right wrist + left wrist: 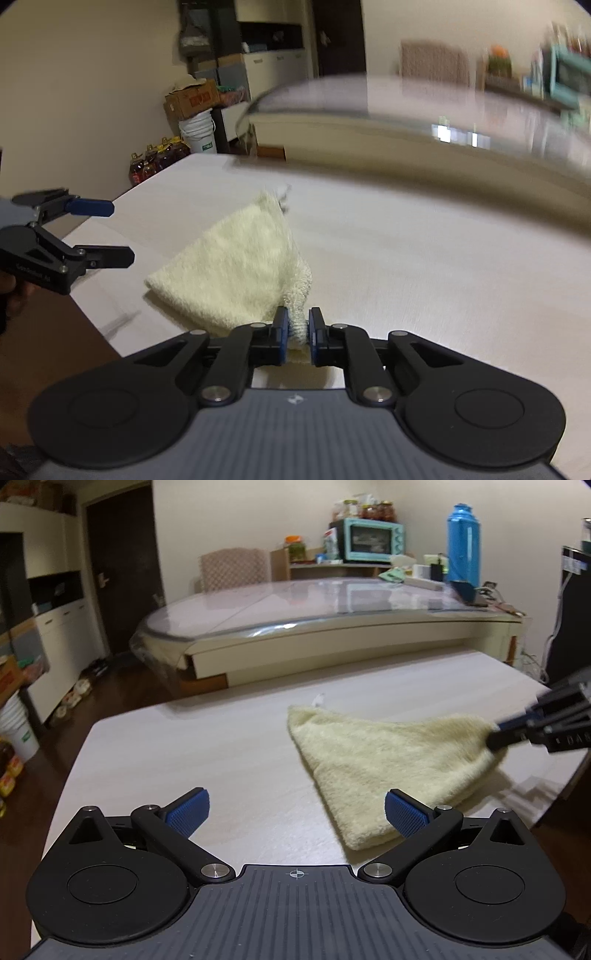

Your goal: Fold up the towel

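**Right tongs pinching one towel corner, left tongs spread wide and empty**

My right tongs [298, 330] are clamping a bunched corner of the towel [236, 273] between their blue pads, and that corner is riding up off the desk [424, 266]. My left tongs [297, 810] are hanging just above the near part of the desk [177, 746], fingers splayed far apart, with nothing between them.

In the left wrist view, my right tongs [496, 734] are reaching in from the right edge, angled down and leftward, gripping the towel [384, 760] at its right tip. In the right wrist view, my left tongs [122, 232] are coming in from the left edge, pointing roughly level toward the right, and one finger [90, 206] is showing its blue pad. My hand [9, 295] is showing dimly behind them at the frame's edge.

I am counting one towel: pale yellow, fluffy, lying in a roughly triangular shape on the light wood-grain desk. Its far corner is pointing away from me, its near corner is lying flat close to my left tongs' right finger, and its right corner is the lifted one. A small white tag [318, 700] is peeking out by the far corner. The right wrist view is blurring at its upper edge.

I am counting two tongs, one desk under the towel, and one larger glass-topped table [332, 602] beyond it.
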The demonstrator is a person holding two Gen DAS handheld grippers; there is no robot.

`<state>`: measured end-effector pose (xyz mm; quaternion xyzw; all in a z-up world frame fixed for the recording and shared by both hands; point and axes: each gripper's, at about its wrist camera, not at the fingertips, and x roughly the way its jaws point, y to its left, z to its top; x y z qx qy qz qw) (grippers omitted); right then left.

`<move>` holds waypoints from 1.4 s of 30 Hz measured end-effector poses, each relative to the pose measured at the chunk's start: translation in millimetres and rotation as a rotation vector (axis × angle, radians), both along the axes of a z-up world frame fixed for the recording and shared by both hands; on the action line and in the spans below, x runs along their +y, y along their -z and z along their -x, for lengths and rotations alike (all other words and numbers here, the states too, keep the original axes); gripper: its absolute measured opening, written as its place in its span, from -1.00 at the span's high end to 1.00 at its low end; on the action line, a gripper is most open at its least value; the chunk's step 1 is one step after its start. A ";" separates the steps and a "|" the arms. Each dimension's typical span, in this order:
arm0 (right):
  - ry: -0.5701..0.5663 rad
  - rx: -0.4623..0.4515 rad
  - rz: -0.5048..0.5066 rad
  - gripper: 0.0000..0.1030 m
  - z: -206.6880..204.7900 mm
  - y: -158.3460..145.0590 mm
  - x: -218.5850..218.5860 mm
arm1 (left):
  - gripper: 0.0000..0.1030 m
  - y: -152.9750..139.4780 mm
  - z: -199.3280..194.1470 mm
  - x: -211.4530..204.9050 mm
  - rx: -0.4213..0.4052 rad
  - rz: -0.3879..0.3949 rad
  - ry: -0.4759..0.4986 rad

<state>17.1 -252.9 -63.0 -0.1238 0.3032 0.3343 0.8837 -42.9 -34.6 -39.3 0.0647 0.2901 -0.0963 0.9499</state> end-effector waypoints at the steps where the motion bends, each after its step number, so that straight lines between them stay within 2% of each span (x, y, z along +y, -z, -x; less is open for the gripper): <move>1: -0.036 -0.046 0.020 0.77 7.1 -7.5 7.9 | -1.00 -3.0 1.1 4.5 -0.004 0.005 0.009; 5: -0.267 -0.168 0.076 0.78 38.4 -21.9 58.1 | -1.00 -19.5 6.4 37.0 -0.016 -0.027 -0.048; 10: -0.501 -0.228 0.149 0.78 62.9 -4.6 125.7 | -1.00 -40.4 13.1 78.8 -0.030 -0.070 -0.127; 16: -0.600 -0.222 0.141 0.78 68.3 10.3 169.6 | -1.00 -36.1 14.5 96.0 0.003 -0.084 -0.156; 19: -0.607 -0.216 0.113 0.78 67.0 13.6 181.1 | -1.00 -28.2 9.3 99.7 0.018 -0.116 -0.169; 27: -0.609 -0.176 -0.004 0.78 54.3 25.3 228.5 | -1.00 -48.2 11.4 134.5 -0.012 -0.167 -0.281; 32: -0.641 -0.129 -0.014 0.56 49.1 31.1 237.6 | -1.00 -48.3 14.9 143.4 -0.003 -0.176 -0.321; 35: -0.597 -0.123 -0.008 0.34 46.7 24.0 207.2 | -1.00 -41.1 15.7 139.3 0.013 -0.166 -0.298; 38: -0.489 -0.127 0.029 0.14 40.6 16.9 161.5 | -1.00 -28.8 12.4 132.0 0.042 -0.159 -0.228; 42: -0.359 -0.163 0.128 0.07 38.6 17.2 106.7 | -1.00 -11.9 14.8 118.8 0.075 -0.163 -0.091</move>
